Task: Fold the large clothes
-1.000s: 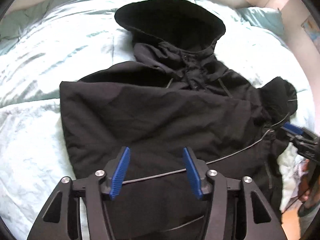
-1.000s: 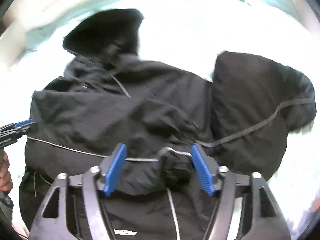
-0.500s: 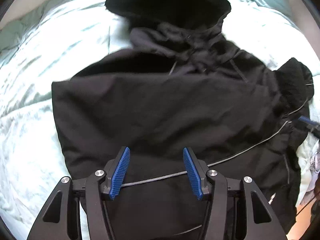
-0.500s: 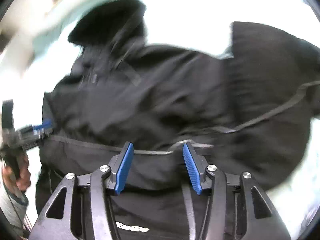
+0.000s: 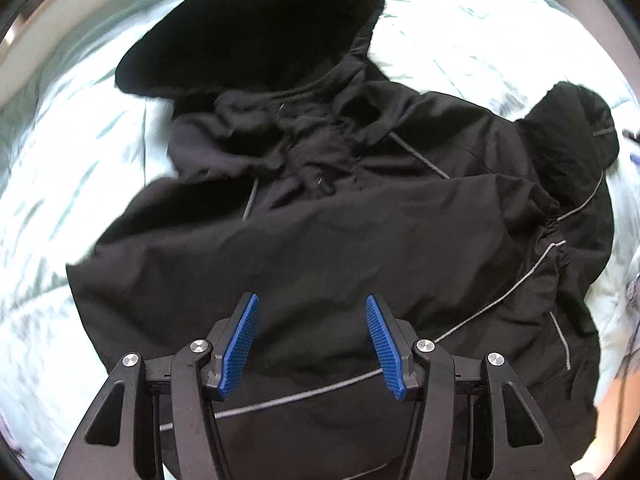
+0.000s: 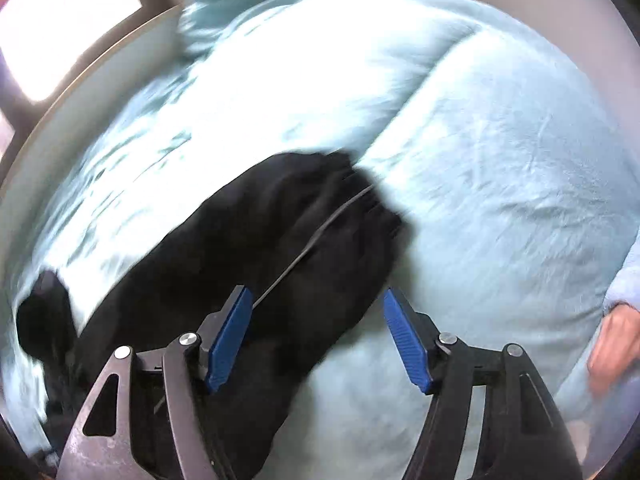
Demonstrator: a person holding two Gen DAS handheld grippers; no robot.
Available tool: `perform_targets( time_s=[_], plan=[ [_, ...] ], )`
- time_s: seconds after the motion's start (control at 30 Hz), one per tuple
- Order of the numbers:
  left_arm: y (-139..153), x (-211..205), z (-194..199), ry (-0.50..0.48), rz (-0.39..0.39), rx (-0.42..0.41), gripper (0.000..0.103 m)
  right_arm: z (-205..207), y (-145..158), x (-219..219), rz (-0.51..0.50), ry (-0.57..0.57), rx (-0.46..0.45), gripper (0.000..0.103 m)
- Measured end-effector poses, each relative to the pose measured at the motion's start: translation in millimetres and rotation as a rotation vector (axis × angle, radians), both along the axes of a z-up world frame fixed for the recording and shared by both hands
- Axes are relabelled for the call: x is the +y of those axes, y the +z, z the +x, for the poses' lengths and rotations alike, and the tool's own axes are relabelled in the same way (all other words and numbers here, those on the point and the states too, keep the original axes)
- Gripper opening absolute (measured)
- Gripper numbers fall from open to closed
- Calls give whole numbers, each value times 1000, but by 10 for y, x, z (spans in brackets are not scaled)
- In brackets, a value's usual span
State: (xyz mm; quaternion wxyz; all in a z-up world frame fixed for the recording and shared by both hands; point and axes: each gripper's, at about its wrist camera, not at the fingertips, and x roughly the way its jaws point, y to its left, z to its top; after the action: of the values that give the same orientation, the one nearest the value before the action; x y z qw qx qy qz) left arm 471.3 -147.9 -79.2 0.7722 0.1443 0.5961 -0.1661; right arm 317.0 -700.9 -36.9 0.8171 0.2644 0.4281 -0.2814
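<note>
A black hooded jacket (image 5: 320, 240) with thin grey piping lies spread on a pale blue bed, hood (image 5: 256, 28) at the far end. One sleeve is folded across the body. My left gripper (image 5: 312, 344) is open, empty, just above the jacket's lower part. In the right wrist view the jacket's right sleeve (image 6: 280, 240) stretches out over the bedding. My right gripper (image 6: 316, 340) is open and empty over that sleeve's near part, its left finger above the cloth.
The pale blue duvet (image 6: 500, 160) covers the bed all around the jacket. A headboard or bed frame edge (image 6: 80, 92) runs along the far left. A hand (image 6: 612, 344) shows at the right edge of the right wrist view.
My left gripper has moved forward over the jacket, staying open. My right gripper has swung right, off the jacket's body, to the outstretched sleeve and has opened wider.
</note>
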Motion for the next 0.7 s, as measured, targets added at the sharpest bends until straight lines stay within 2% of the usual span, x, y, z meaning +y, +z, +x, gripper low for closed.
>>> perform_targets(
  time_s=[0.2, 0.3, 0.33, 0.4, 0.43, 0.47, 0.57, 0.6, 0.7],
  plan=[
    [-17, -118, 130, -15, -13, 22, 57, 159, -369, -521, 106, -50, -20, 72],
    [-88, -155, 158, -26, 14, 25, 57, 244, -532, -609, 148, -41, -30, 75],
    [-105, -161, 161, -28, 18, 26, 57, 298, -598, -604, 158, -39, -32, 79],
    [-127, -157, 161, -30, 17, 29, 57, 373, -653, -637, 164, -36, -33, 79],
    [-142, -162, 160, -29, 19, 30, 57, 433, -655, -558, 162, -27, -39, 75],
    [-168, -157, 167, -28, 21, 30, 57, 479, -656, -493, 155, -16, -46, 57],
    [-229, -117, 159, -16, 25, 31, 57, 477, -487, -323, 110, 27, -67, 34],
    [-232, -103, 162, -11, 25, 31, 57, 466, -397, -267, 83, 36, -66, 30],
    [-225, -26, 178, 12, 15, 25, 57, 331, 36, -22, -126, 13, -17, 27]
  ],
)
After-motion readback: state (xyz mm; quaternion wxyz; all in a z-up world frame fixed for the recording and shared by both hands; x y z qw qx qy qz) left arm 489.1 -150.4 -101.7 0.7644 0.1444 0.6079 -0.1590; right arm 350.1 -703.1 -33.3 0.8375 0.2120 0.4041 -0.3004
